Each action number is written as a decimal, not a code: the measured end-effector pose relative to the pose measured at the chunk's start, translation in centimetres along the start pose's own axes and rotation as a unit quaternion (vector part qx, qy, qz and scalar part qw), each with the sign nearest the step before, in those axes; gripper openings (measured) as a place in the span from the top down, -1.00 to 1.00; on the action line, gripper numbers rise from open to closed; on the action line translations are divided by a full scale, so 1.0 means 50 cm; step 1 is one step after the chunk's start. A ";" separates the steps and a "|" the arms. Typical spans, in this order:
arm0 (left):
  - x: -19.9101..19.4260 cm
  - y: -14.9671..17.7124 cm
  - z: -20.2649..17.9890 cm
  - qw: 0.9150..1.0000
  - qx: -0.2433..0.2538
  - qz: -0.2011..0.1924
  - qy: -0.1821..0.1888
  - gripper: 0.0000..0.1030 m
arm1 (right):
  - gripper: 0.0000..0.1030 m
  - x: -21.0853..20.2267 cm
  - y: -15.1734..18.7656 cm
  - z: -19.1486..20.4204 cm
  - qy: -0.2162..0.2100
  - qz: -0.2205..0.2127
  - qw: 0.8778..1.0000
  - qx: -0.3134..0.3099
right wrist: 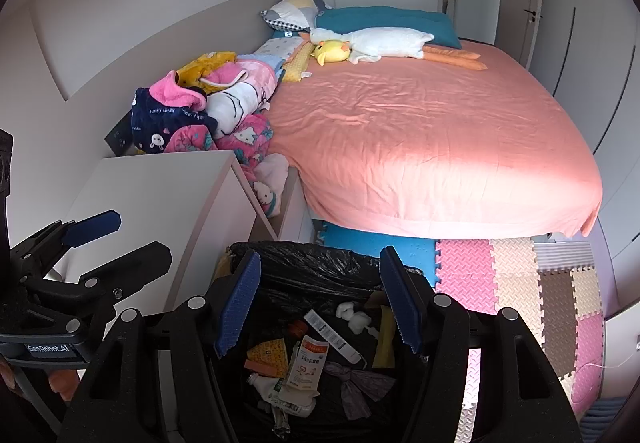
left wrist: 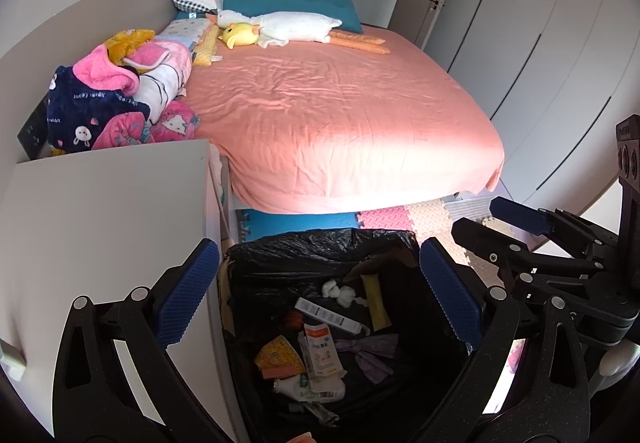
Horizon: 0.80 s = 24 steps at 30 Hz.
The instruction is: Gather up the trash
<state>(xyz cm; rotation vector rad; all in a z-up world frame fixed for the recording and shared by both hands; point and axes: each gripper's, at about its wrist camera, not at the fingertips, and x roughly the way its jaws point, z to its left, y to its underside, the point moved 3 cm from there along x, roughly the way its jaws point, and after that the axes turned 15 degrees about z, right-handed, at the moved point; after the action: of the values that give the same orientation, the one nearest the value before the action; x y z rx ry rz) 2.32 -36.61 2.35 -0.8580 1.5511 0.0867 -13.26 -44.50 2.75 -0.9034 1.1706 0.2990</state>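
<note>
A trash bin (left wrist: 320, 243) lined with a black bag stood open on the floor at the foot of the bed. Inside lay a white bottle (left wrist: 308, 391) on its side, an orange-and-white carton (left wrist: 320, 349), a long white box (left wrist: 330, 315), a yellow wrapper (left wrist: 374, 301), crumpled tissue (left wrist: 338, 291) and a knotted grey bag (left wrist: 370, 353).

Glossy crinkled black plastic bin liner (left wrist: 320, 243), matt wrinkled cloth bedsheet (left wrist: 340, 103), textured foam floor mats (right wrist: 520, 283), smooth matt white cabinet (left wrist: 100, 223), fluffy plush goose (left wrist: 292, 25)
</note>
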 end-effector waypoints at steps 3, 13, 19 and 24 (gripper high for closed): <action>-0.002 -0.001 -0.002 1.000 0.000 -0.004 0.003 -0.87 | -0.22 0.000 -0.001 0.000 0.000 0.000 1.000 0.000; 0.004 -0.006 -0.007 1.000 0.000 0.006 0.012 -0.87 | -0.22 0.000 -0.002 0.001 0.000 0.001 1.000 0.000; 0.007 -0.007 -0.012 1.000 0.008 0.011 0.025 -0.87 | -0.22 0.002 -0.001 -0.002 0.000 0.002 1.000 -0.001; 0.006 -0.005 -0.023 1.000 0.022 0.007 -0.009 -0.87 | -0.22 0.003 -0.001 -0.002 0.001 0.002 1.000 -0.001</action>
<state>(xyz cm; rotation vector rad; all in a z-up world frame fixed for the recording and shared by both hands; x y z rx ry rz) 1.52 -37.53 2.40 -0.8096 1.5375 0.0696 -13.21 -44.64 2.65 -0.9035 1.1734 0.3033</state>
